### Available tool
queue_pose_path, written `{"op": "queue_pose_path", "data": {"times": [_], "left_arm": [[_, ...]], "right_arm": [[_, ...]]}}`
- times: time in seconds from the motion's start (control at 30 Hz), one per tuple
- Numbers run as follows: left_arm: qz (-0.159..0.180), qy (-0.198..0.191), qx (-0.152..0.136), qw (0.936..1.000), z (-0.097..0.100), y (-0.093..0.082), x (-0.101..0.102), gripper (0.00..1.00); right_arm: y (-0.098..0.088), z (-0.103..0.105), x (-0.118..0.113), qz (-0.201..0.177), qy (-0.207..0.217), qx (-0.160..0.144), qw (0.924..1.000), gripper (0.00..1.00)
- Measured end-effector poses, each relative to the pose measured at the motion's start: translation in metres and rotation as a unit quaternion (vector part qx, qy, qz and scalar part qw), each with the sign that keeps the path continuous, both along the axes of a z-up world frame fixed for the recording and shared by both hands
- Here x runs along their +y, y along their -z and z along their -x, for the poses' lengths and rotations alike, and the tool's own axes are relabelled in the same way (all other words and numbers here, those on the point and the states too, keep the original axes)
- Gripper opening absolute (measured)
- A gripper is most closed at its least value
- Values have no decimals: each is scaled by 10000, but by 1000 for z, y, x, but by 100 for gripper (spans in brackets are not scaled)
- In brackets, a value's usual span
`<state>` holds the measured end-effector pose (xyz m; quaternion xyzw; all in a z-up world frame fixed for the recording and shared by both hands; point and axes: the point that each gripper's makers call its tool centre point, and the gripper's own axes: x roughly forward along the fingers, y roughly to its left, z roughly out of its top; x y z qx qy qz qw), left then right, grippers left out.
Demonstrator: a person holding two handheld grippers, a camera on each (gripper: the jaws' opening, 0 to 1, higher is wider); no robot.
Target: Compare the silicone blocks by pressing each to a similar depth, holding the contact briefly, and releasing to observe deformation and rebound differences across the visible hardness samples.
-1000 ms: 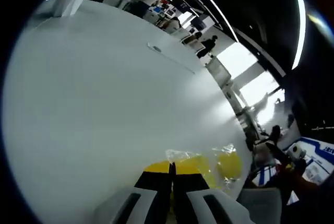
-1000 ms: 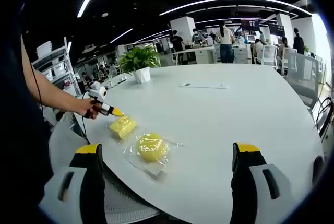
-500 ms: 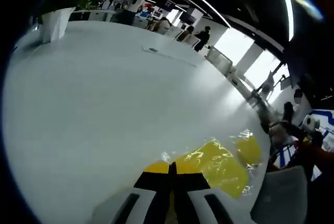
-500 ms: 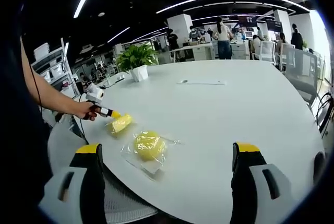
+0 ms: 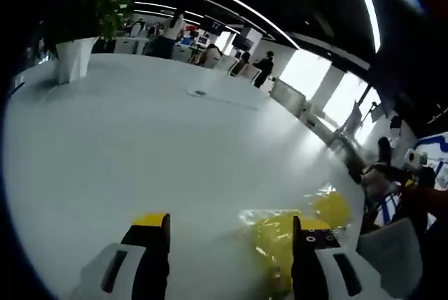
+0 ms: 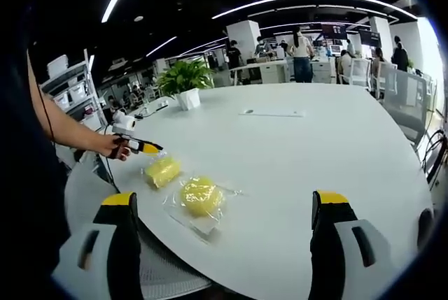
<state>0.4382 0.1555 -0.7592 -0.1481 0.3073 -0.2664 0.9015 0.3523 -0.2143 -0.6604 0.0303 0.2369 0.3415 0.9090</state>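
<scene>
1. Jaws of the left gripper [image 6: 148, 147] stand apart, lifted just off the near-left block [image 6: 162, 170].
2. Right gripper [image 6: 227, 233] hangs wide open, holding nothing.
3. Second block [image 6: 199, 196] lies bagged beside the first on the table [image 6: 294, 153], apparently not yet pressed.
4. Judgement: comparison looks barely begun.

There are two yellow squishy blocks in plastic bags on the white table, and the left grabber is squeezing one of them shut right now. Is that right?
Not quite. The two yellow blocks do lie in plastic on the white table, but the left gripper is not squeezing one. The left gripper view shows its jaws wide apart, with one block beside the right-hand jaw.
</scene>
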Motion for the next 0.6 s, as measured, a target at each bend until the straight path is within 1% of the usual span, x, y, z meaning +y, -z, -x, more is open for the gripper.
{"op": "queue_pose_path", "data": {"times": [0.07,0.13,0.23,0.27,0.33,0.43,0.47,0.53,0.6], "left_arm": [[-21,3,-87,10000,2,-7,5,82],[-190,55,-302,9993,5,-16,9,87],[-279,114,-492,9983,9,-26,12,96],[-405,146,-590,9973,13,-31,14,99],[-490,222,-712,9960,18,-37,16,100],[-731,292,-861,9932,29,-43,23,100],[-706,283,-879,9932,34,-46,24,100],[-708,256,-904,9931,40,-48,29,100],[-708,219,-989,9923,46,-51,35,100]], "right_arm": [[-1,-1,1,41,-14,-47,10000,97],[-1,-2,2,70,-28,-59,10000,97],[-2,-3,3,69,-38,-95,9999,97],[-2,-3,4,69,-40,-106,9999,97],[-3,-3,5,63,-32,-127,9999,97],[-2,-4,5,88,-28,-156,9998,97],[-2,-4,5,106,-31,-159,9998,97],[1,-5,3,169,-42,-171,9997,97],[3,-6,1,238,-21,-205,9995,97]]}}
